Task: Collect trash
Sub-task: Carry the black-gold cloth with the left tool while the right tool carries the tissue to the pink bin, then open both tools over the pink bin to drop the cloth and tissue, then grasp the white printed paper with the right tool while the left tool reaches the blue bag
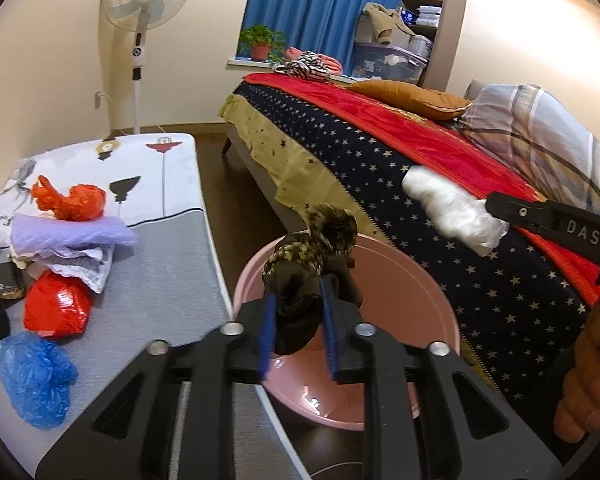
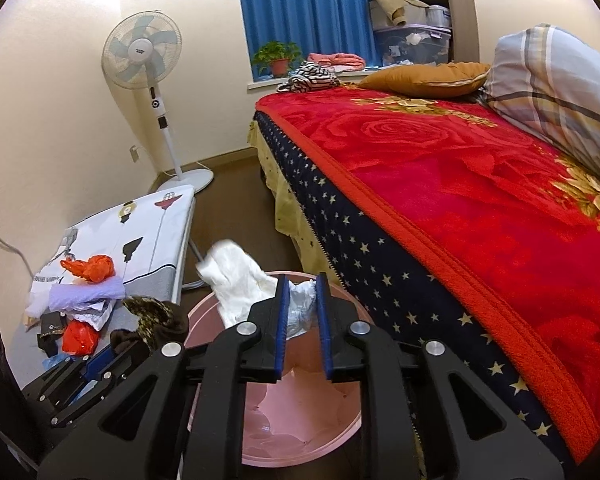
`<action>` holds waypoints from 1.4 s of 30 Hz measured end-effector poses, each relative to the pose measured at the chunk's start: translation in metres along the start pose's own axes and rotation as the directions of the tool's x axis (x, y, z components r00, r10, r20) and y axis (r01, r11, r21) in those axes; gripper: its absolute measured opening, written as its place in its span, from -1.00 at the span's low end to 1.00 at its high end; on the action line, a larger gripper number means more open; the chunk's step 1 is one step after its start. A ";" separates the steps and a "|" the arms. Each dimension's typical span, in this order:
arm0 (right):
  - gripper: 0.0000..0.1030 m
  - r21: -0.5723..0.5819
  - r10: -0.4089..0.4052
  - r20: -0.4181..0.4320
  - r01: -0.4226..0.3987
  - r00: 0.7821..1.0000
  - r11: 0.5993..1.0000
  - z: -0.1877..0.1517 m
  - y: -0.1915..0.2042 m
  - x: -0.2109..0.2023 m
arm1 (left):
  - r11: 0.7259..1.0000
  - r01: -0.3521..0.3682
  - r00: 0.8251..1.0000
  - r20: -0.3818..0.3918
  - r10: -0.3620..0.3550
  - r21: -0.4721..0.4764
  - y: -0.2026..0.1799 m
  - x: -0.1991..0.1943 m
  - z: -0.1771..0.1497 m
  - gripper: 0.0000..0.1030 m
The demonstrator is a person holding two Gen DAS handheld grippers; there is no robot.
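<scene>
Over the pink bin (image 1: 400,280), your left gripper (image 1: 300,320) clamps a dark camouflage rag (image 1: 312,248); your right gripper (image 2: 302,308) pinches a white plastic bag (image 2: 240,276).

Warm, fairly bright indoor light washes the cream wall (image 2: 60,80) almost white near the top left, and both fisheye views bend strongly and darken to black at the corners. The white plastic wad (image 1: 452,204) is motion-blurred, while glare spots the pink bin (image 1: 312,400).
</scene>
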State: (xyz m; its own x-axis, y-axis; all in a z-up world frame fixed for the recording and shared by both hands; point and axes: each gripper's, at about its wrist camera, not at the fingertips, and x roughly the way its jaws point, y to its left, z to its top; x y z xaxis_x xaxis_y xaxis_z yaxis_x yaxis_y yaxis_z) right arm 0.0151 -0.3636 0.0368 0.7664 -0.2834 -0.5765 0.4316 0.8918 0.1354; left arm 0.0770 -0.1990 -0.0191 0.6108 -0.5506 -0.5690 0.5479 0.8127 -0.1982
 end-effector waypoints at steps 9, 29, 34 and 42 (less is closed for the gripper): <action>-0.15 -0.003 0.000 0.026 0.000 1.000 1.000 -0.001 -0.002 -0.005 | 0.999 -0.041 0.999 0.015 0.041 -0.018 0.009 -0.008 -0.001 -0.02; -0.19 -0.089 0.207 0.063 -0.201 0.976 0.975 -0.015 0.054 -0.022 | 0.969 -0.203 0.974 0.070 0.215 -0.141 0.080 -0.066 -0.014 -0.23; -0.22 -0.113 0.273 0.042 -0.267 0.961 0.957 -0.021 0.079 -0.015 | 0.945 -0.264 0.958 0.063 0.280 -0.191 0.107 -0.080 -0.021 -0.25; -0.40 -0.120 0.365 -0.028 -0.366 0.931 0.923 -0.032 0.119 0.008 | 0.885 -0.381 0.913 0.043 0.406 -0.269 0.145 -0.095 -0.032 -0.27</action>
State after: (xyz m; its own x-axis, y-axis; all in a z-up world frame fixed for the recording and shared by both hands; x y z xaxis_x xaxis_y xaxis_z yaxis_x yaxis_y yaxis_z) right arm 0.0570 -0.2483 0.0224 0.8572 0.0719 -0.5100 0.0612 0.9690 0.2394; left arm 0.0795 -0.0230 -0.0195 0.8044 -0.1807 -0.5660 0.0985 0.9800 -0.1729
